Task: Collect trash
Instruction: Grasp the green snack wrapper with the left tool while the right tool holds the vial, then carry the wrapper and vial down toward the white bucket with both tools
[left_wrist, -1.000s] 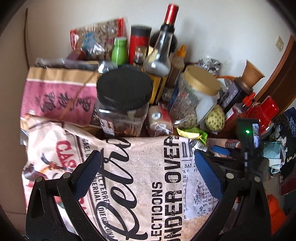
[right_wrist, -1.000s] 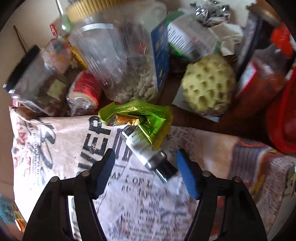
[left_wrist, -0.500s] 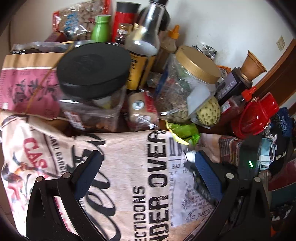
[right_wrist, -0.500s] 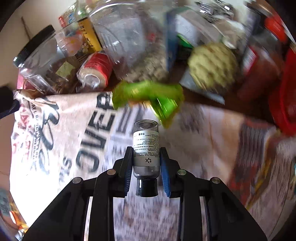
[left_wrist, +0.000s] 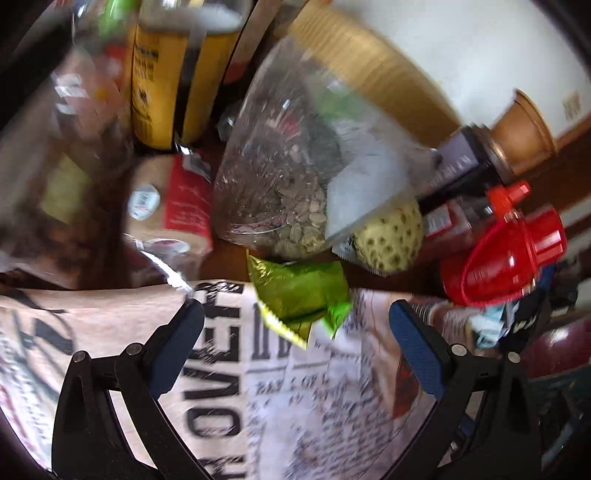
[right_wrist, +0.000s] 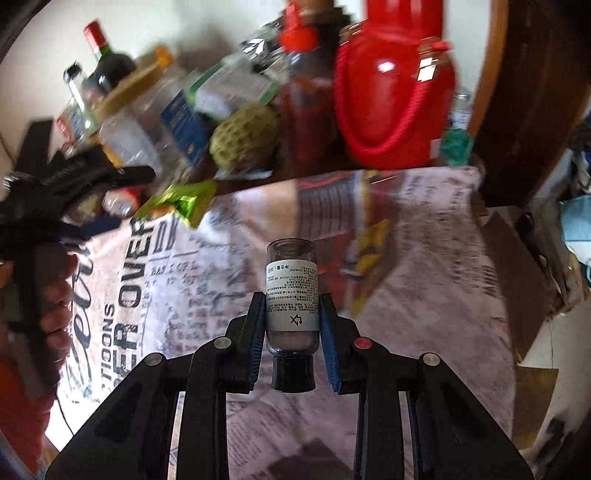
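My right gripper (right_wrist: 291, 317) is shut on a small clear bottle (right_wrist: 291, 295) with a white label and a black cap, held cap toward the camera above the printed tablecloth (right_wrist: 424, 258). A crumpled green foil wrapper (left_wrist: 299, 291) lies at the cloth's far edge. My left gripper (left_wrist: 295, 321) hangs open just in front of it, its blue pads either side of the wrapper and apart from it. In the right wrist view the wrapper (right_wrist: 181, 201) shows at the left, with the left gripper (right_wrist: 92, 181) and the hand holding it beside it.
Behind the wrapper stand a clear jar of seeds (left_wrist: 291, 177) with a tan lid, a green bumpy fruit (left_wrist: 388, 236), a red teapot-like vessel (left_wrist: 506, 254), sauce bottles (left_wrist: 177, 74) and a red-labelled packet (left_wrist: 173, 206). A cardboard box (right_wrist: 517, 258) sits right of the table.
My right gripper closed on the small bottle, lifted it off the cloth and swung right. My left gripper moved forward and down toward the green wrapper, staying open.
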